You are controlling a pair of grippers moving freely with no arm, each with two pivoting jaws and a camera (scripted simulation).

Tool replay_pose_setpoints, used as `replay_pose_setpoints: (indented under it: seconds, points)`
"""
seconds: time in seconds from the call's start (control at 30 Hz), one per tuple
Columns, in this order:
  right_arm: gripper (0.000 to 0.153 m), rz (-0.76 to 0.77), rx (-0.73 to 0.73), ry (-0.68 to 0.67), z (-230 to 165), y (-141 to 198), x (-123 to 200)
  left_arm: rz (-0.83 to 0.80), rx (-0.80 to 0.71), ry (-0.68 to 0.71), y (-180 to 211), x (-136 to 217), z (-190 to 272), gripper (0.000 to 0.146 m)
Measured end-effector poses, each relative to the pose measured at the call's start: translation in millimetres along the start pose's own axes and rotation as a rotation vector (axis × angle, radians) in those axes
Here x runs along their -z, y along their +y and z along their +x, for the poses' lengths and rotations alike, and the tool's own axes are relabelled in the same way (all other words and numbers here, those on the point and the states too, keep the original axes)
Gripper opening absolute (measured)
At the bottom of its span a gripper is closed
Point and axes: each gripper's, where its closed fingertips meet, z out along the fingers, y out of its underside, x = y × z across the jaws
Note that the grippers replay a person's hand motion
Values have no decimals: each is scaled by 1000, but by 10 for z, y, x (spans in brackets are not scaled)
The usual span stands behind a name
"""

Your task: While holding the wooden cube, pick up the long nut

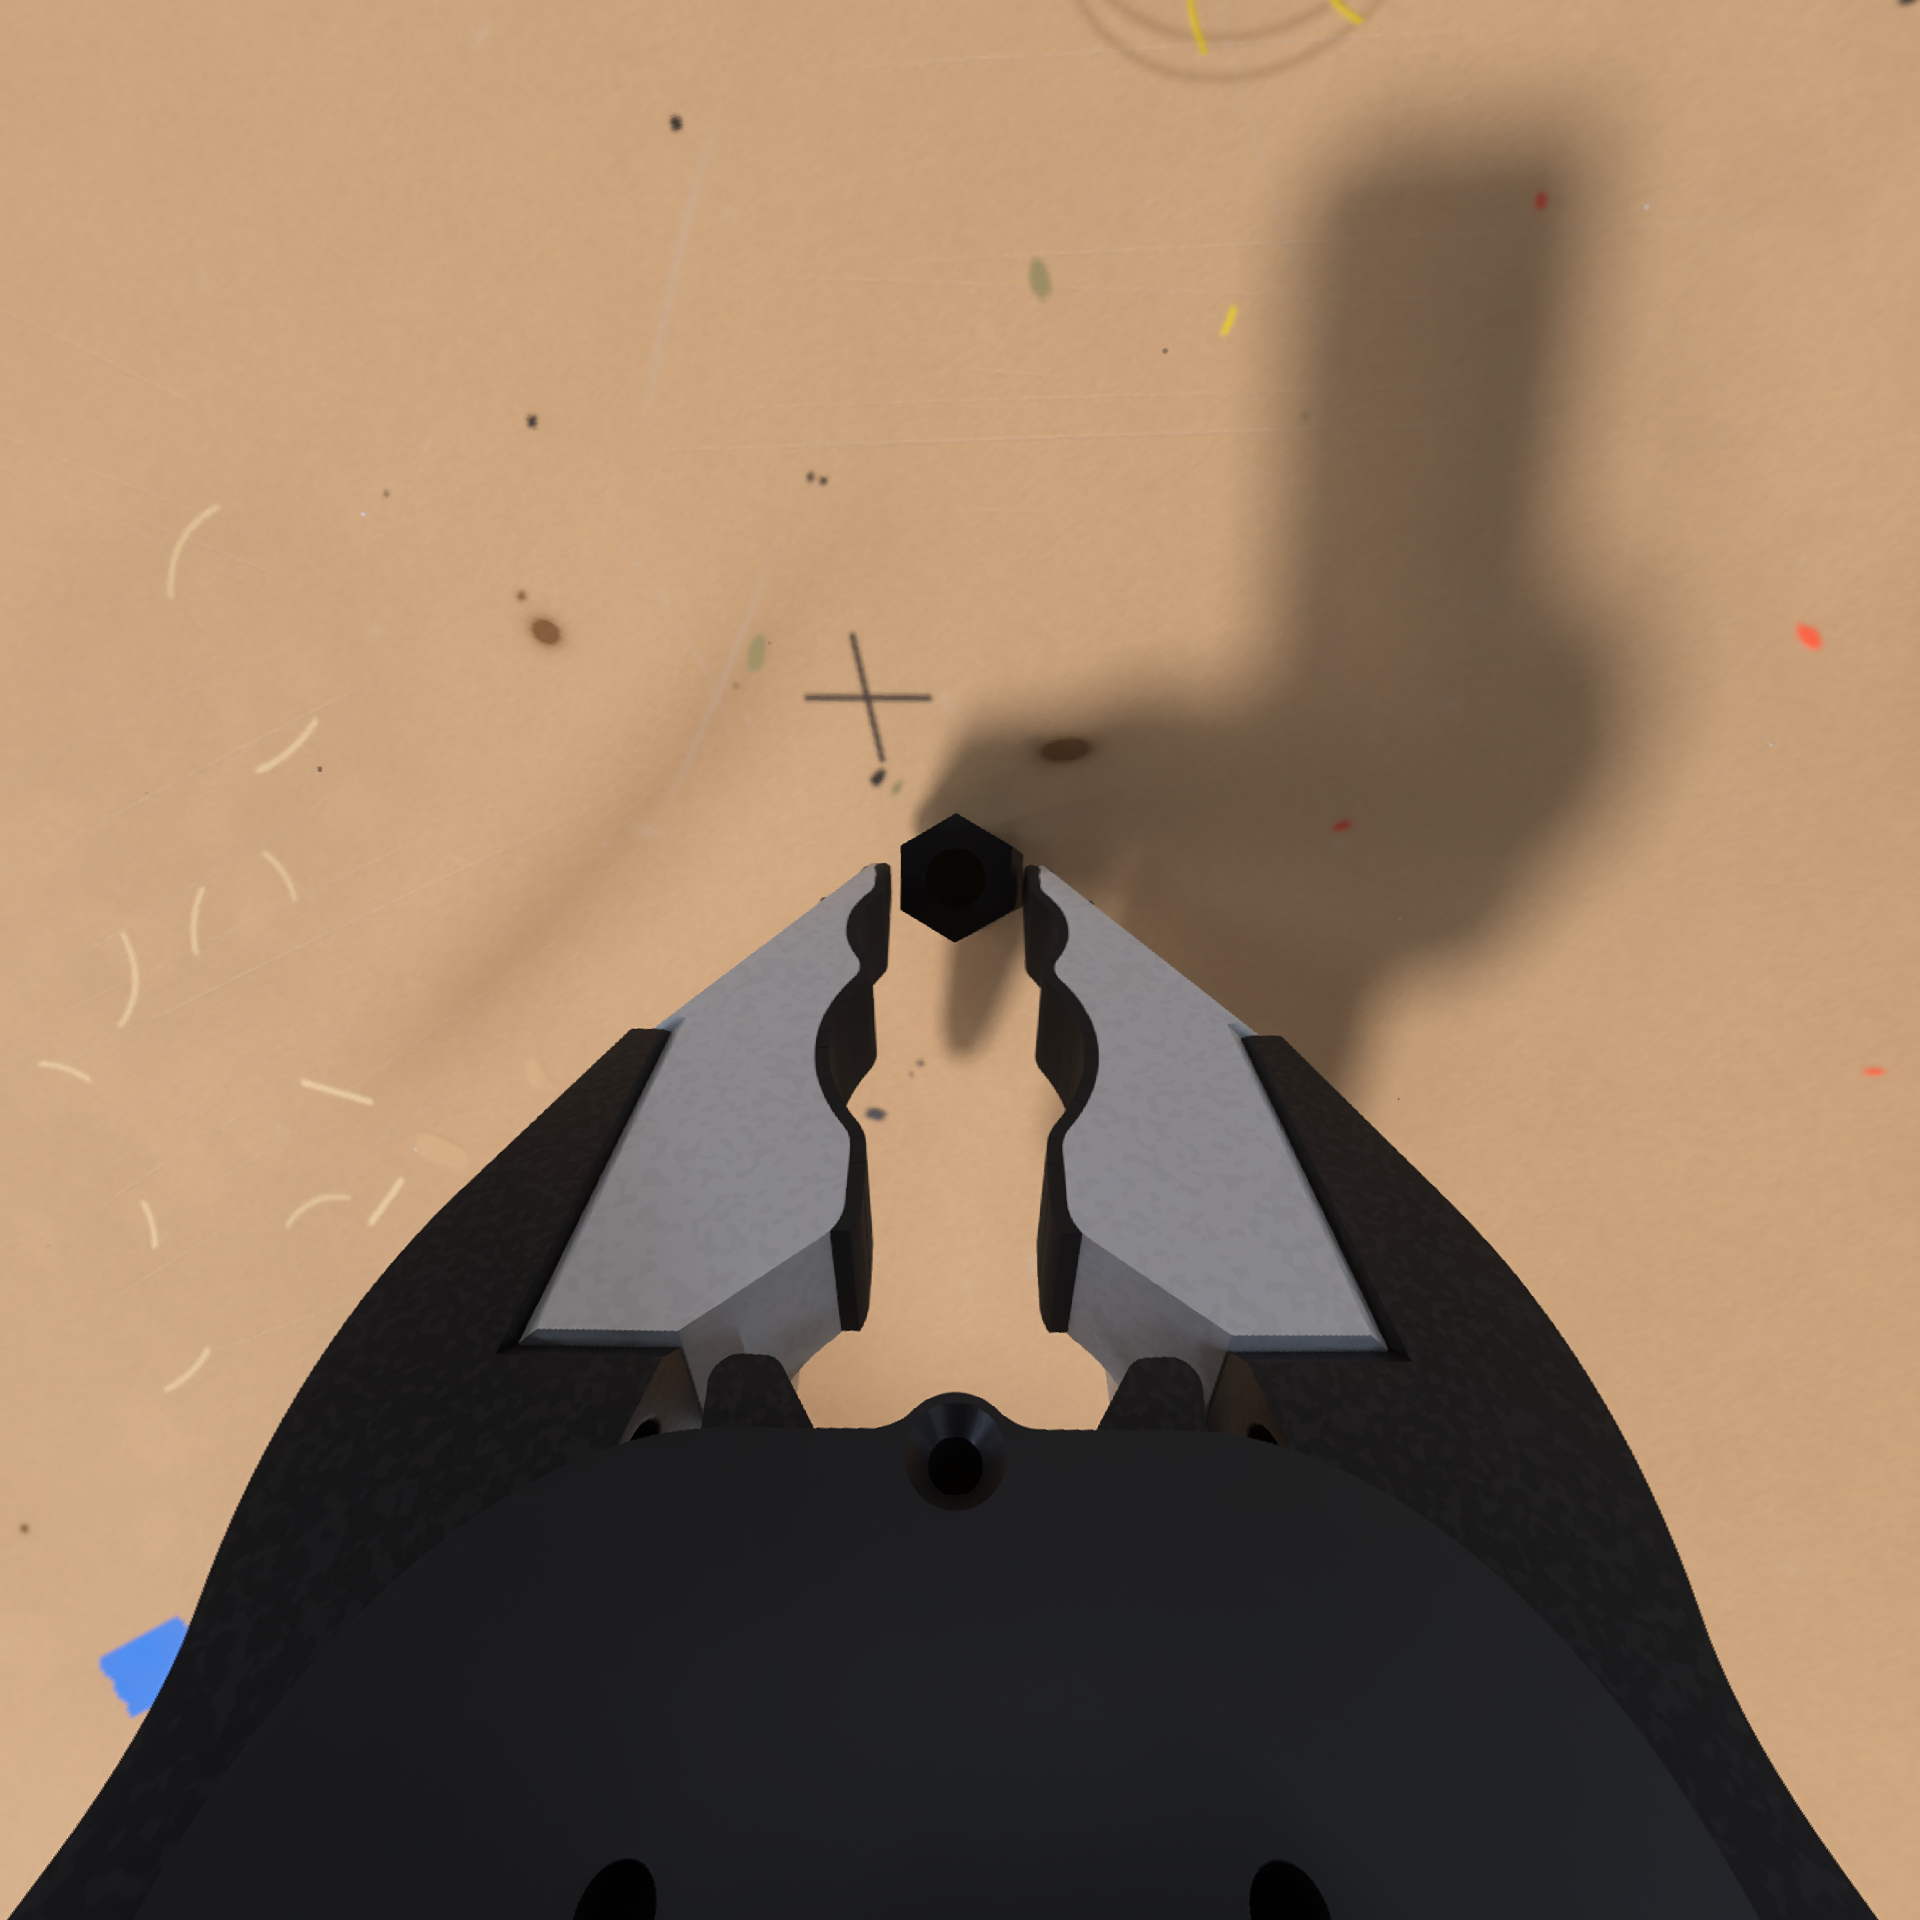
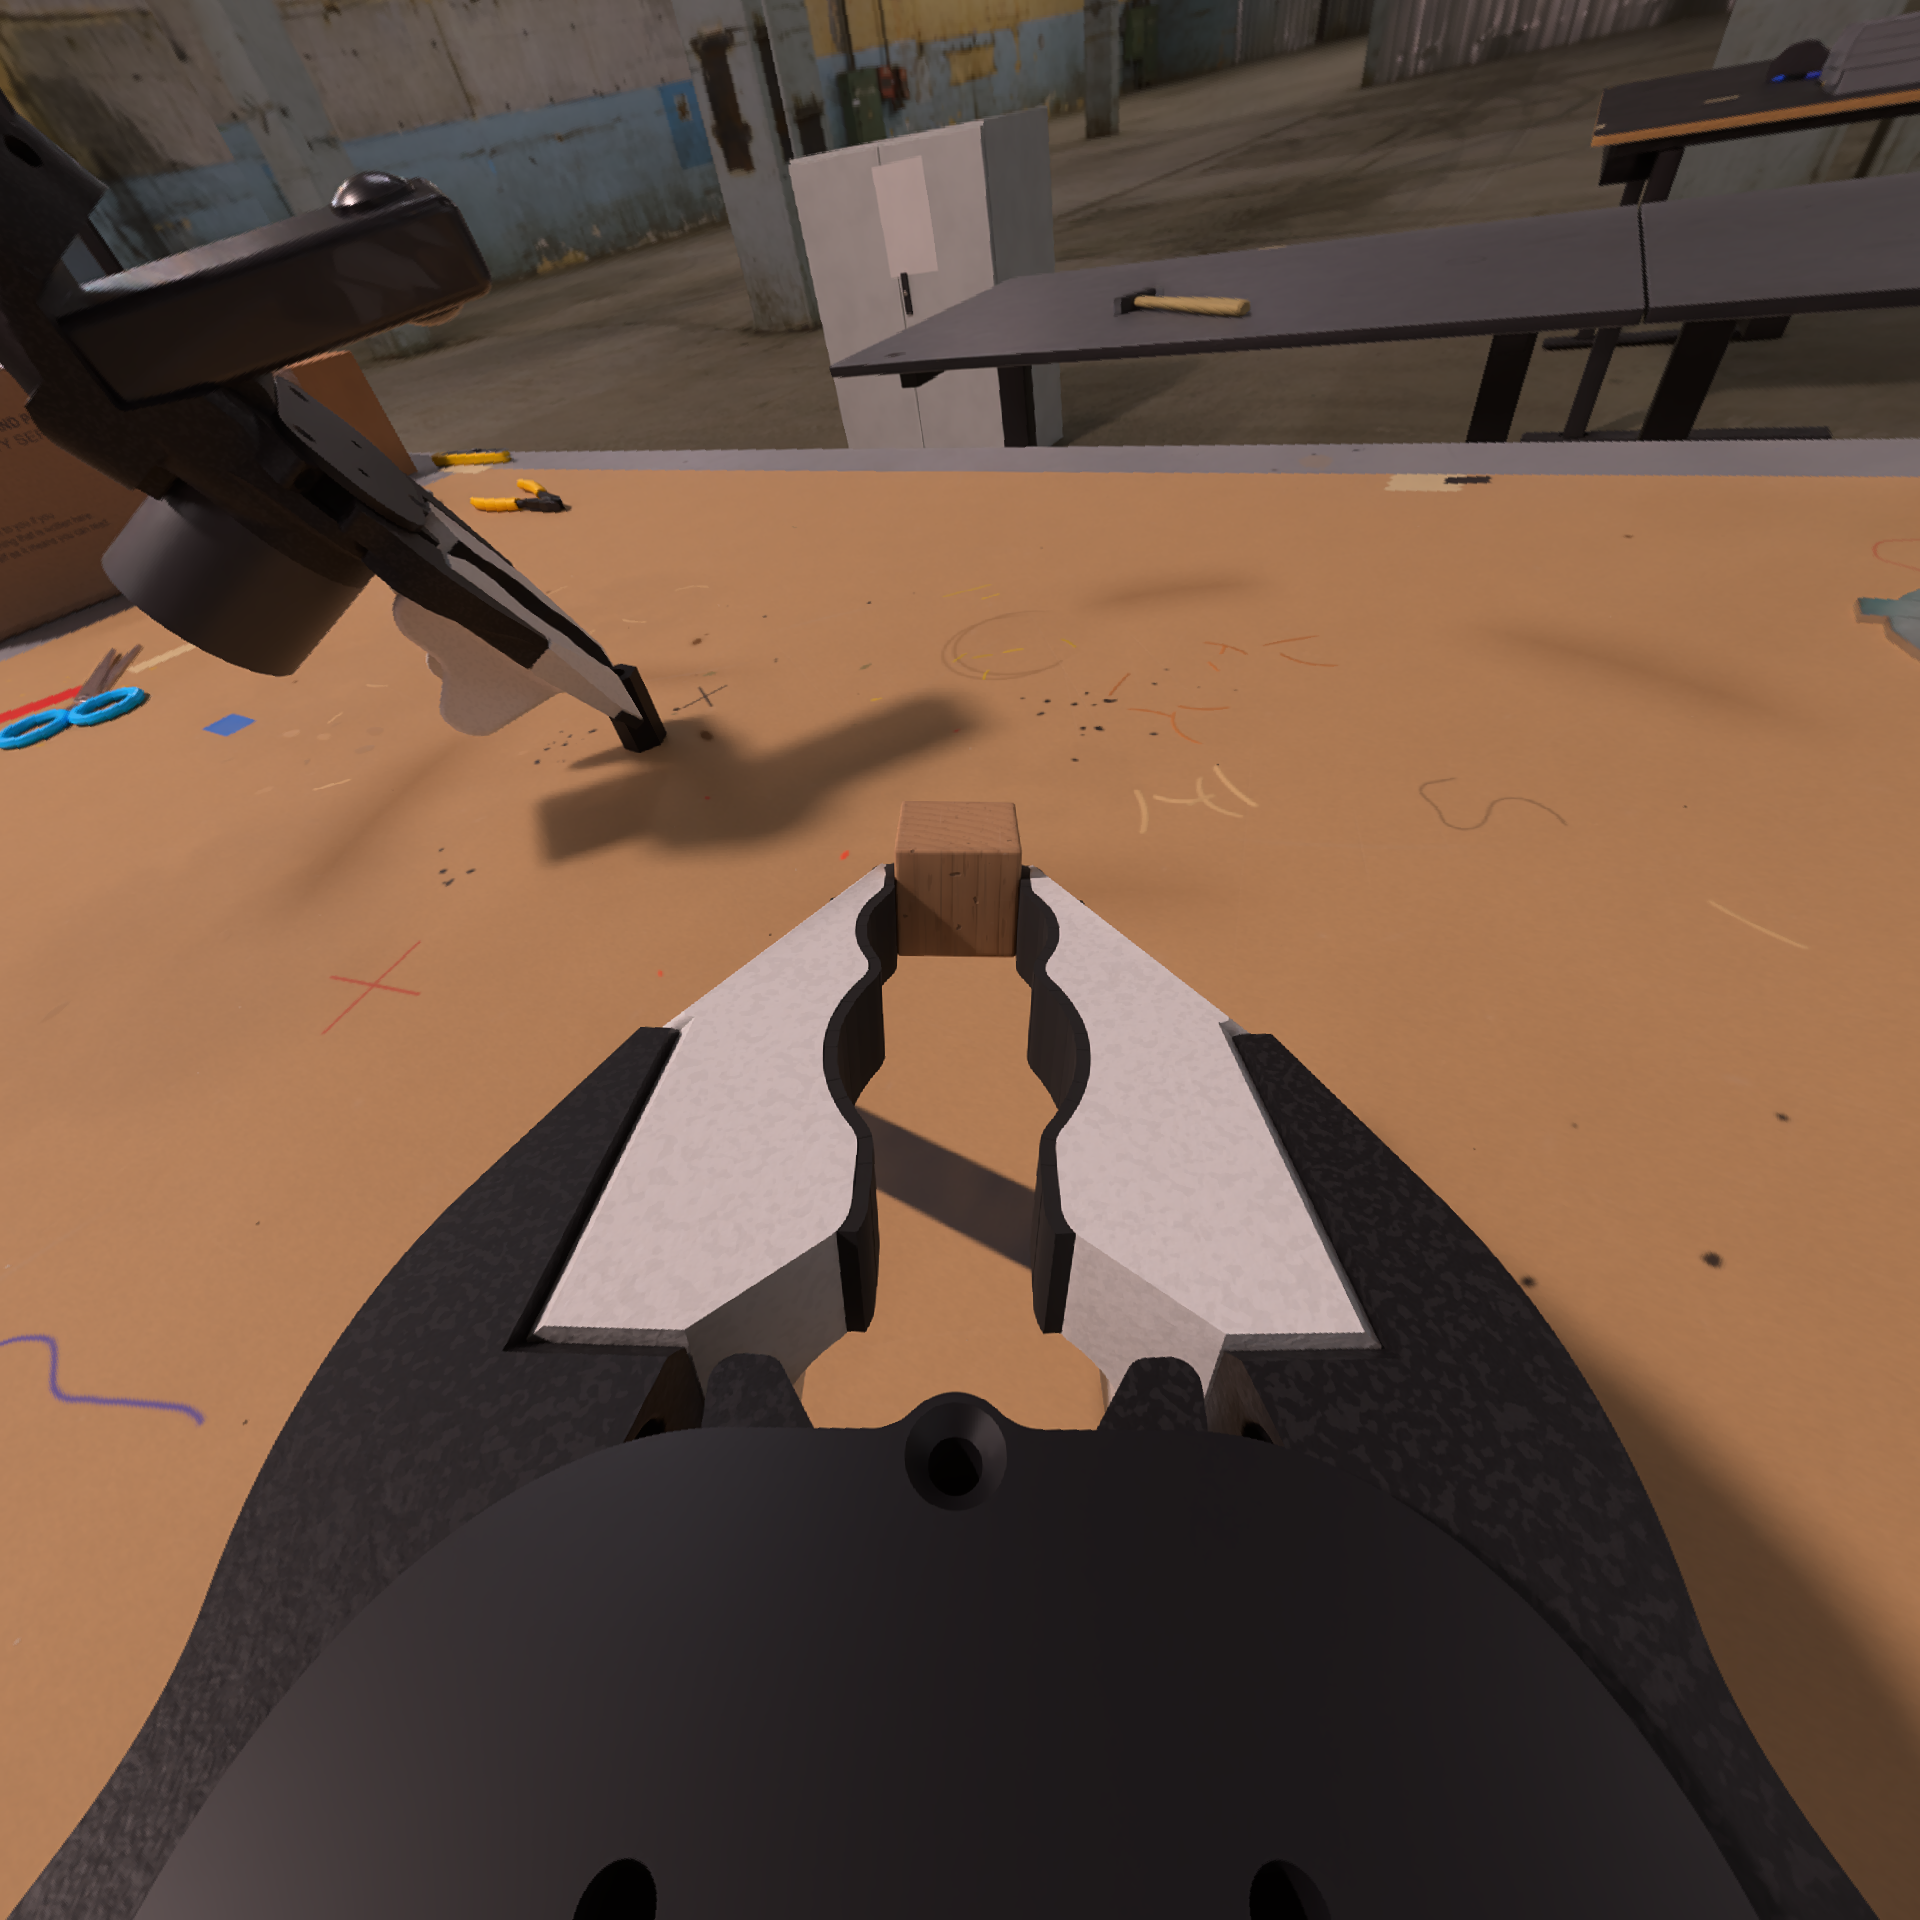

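The long nut (image 1: 954, 878) is a black hex piece seen end-on, standing on the tan table. My left gripper (image 1: 956, 883) points down at it with one fingertip on each side. A thin gap shows on both sides, so the jaws are open around the nut. In the right wrist view the left gripper (image 2: 636, 727) has its tips down at the table; the nut is hidden there. My right gripper (image 2: 956, 904) is shut on the wooden cube (image 2: 956, 878) and holds it at the fingertips above the table.
Blue scissors (image 2: 68, 717) lie at the far left. Yellow-handled pliers (image 2: 520, 501) lie near the table's back edge (image 2: 1143, 457). A cardboard box (image 2: 52, 520) stands at the back left. A hammer (image 2: 1184, 304) lies on a dark bench beyond.
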Motion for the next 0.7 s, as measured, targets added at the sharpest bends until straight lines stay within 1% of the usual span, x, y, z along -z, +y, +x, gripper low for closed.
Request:
replay_pose_setpoints:
  seconds: [0.03,0.13,0.2,0.27,0.37,0.43,0.5,0.57,0.6,0.67,0.7]
  points:
    - [21,-4,0,2,6,6,0,4,0,6,0,-4,4,22]
    - [21,-9,-5,2,14,6,-3,33,-11,2,-29,29,9,20]
    - [21,-6,-31,-12,8,5,-8,103,3,56,-111,122,63,20]
    - [21,11,-81,-42,-1,-10,-27,243,35,228,-274,311,231,20]
    - [21,87,-238,-127,-21,-135,-114,516,168,637,-561,746,565,20]
    - [21,179,-397,-251,-88,-323,-199,663,291,915,-695,1028,748,20]
    - [21,269,-530,-386,-187,-504,-280,765,406,1127,-769,1237,877,20]
    - [21,328,-612,-486,-312,-620,-358,813,474,1275,-796,1372,998,20]
    - [21,345,-638,-523,-377,-655,-391,814,477,1333,-793,1422,1070,20]
    - [21,338,-643,-560,-512,-674,-444,819,472,1402,-779,1489,1195,20]
    - [21,334,-633,-576,-576,-679,-446,818,468,1406,-770,1499,1240,20]
